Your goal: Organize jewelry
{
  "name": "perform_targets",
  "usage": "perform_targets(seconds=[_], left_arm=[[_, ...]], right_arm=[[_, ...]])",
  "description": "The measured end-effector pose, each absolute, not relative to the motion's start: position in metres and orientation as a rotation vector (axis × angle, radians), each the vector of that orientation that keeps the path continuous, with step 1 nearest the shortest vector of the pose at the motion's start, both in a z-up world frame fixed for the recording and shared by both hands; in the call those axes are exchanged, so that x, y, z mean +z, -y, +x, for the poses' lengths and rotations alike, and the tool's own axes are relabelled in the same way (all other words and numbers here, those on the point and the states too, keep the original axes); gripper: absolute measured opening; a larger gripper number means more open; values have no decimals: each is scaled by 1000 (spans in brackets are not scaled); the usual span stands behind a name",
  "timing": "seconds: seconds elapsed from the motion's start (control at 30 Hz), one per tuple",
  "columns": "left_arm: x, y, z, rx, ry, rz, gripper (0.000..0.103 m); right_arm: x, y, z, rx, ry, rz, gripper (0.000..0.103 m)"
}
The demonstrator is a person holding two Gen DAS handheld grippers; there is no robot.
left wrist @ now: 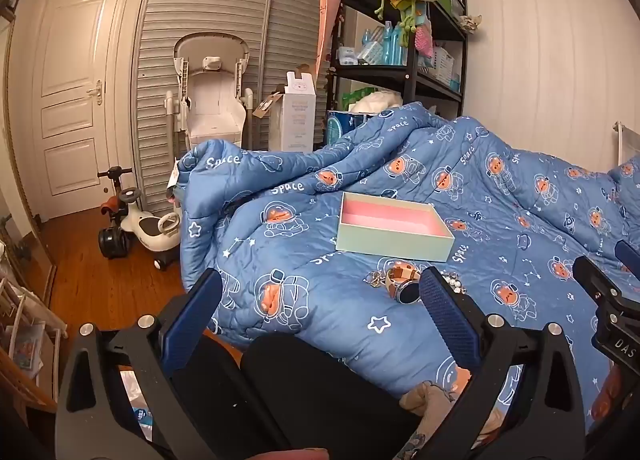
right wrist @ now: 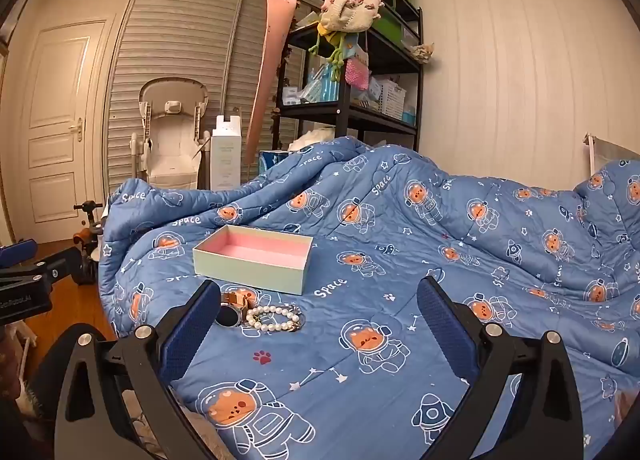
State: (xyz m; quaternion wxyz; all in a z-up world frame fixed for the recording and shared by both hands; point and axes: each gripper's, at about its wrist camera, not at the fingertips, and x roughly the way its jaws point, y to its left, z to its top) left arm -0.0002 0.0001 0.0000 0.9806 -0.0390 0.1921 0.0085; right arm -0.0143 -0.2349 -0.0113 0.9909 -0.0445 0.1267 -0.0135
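An open pale green box (left wrist: 394, 228) (right wrist: 253, 258) with a pink inside lies empty on a blue space-print quilt (left wrist: 320, 300) (right wrist: 400, 260). In front of it lies a small heap of jewelry: a watch (left wrist: 404, 283) (right wrist: 232, 310) with a tan strap and dark round face, a pearl bracelet (right wrist: 272, 318) (left wrist: 454, 280), and a small silver piece (left wrist: 374, 278). My left gripper (left wrist: 320, 312) is open, its right finger just beside the watch. My right gripper (right wrist: 320, 312) is open too, its left finger next to the watch, with nothing between the pads.
A black shelf rack (left wrist: 400, 39) (right wrist: 352, 71) full of bottles and bags stands behind the bed. A white high chair (left wrist: 212, 95), a tall white carton (left wrist: 298, 115) and a ride-on toy (left wrist: 136, 223) stand on the wooden floor at the left. A white door (left wrist: 72, 99) is far left.
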Motion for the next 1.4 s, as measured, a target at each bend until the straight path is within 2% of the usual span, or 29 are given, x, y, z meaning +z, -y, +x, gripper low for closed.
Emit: perform_targets(seconds=[1.4], left_arm=[[1, 1, 3, 12, -399, -77, 97]], right_arm=[[-14, 235, -13, -26, -265, -80, 97]])
